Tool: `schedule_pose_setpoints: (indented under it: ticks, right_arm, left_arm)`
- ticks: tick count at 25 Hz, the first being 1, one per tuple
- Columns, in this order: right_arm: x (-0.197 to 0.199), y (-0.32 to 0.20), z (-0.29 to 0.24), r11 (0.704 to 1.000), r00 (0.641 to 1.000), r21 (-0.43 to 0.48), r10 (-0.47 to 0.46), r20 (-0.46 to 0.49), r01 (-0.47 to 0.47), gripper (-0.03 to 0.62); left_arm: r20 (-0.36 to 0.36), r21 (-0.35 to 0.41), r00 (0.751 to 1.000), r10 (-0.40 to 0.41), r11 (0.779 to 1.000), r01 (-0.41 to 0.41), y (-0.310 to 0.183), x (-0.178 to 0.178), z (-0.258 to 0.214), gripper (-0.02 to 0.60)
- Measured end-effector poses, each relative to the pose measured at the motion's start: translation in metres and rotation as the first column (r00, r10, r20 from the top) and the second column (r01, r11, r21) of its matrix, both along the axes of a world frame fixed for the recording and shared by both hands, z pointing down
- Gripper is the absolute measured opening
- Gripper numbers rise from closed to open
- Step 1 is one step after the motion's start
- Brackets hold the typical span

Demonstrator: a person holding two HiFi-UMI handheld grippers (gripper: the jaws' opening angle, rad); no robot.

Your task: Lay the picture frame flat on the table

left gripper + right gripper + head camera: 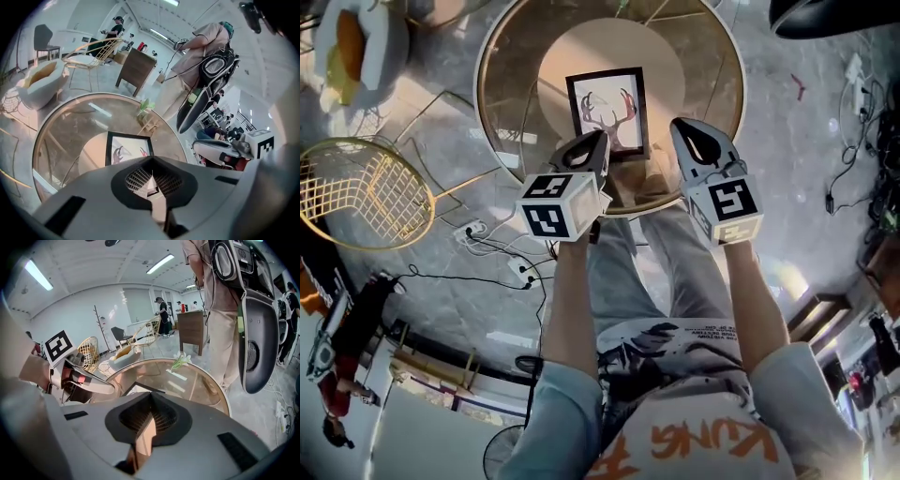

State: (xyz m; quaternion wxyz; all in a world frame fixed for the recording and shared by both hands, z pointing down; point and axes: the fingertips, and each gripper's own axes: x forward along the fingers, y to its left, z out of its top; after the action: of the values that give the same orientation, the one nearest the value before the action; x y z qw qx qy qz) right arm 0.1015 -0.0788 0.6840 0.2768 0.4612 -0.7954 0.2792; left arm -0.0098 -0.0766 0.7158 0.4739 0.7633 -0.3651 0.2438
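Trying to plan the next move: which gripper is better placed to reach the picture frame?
Left, probably. The left gripper points straight at the picture frame, seen just ahead of its shut jaws; the right gripper, also shut, sits off to the frame's side.

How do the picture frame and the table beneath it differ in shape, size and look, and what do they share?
The picture frame is rectangular; the table is round. The frame has a black border around a white antler picture; the table top is see-through brownish glass. The frame is far smaller, covering only the table's middle. Both lie flat, the frame resting on the table top.
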Motion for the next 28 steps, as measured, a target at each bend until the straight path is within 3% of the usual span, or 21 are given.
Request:
schedule_pose_setpoints:
  ticks: [5,13,20,28]
  right_arm:
    - [-0.005,-0.006,-0.038,0.998,1.000,0.058,-0.026,0.015,0.025,-0.002]
    - [-0.013,-0.012,-0.097,0.989,0.998,0.139,-0.053,0.018,0.050,-0.002]
    - [-0.010,-0.010,-0.142,0.983,0.996,0.162,-0.086,0.019,0.082,-0.002]
    - [-0.019,-0.019,-0.204,0.972,0.995,0.226,-0.083,0.056,0.069,-0.002]
  left_arm:
    - [0.046,0.098,0.998,-0.033,0.995,0.028,-0.004,0.003,-0.040,0.021]
    - [0.083,0.260,0.990,-0.117,0.961,0.092,-0.007,-0.001,-0.103,0.020]
    - [0.100,0.383,0.972,-0.212,0.910,0.159,-0.011,-0.003,-0.164,0.020]
    - [0.053,0.468,0.919,-0.391,0.823,0.324,-0.014,-0.028,-0.232,0.020]
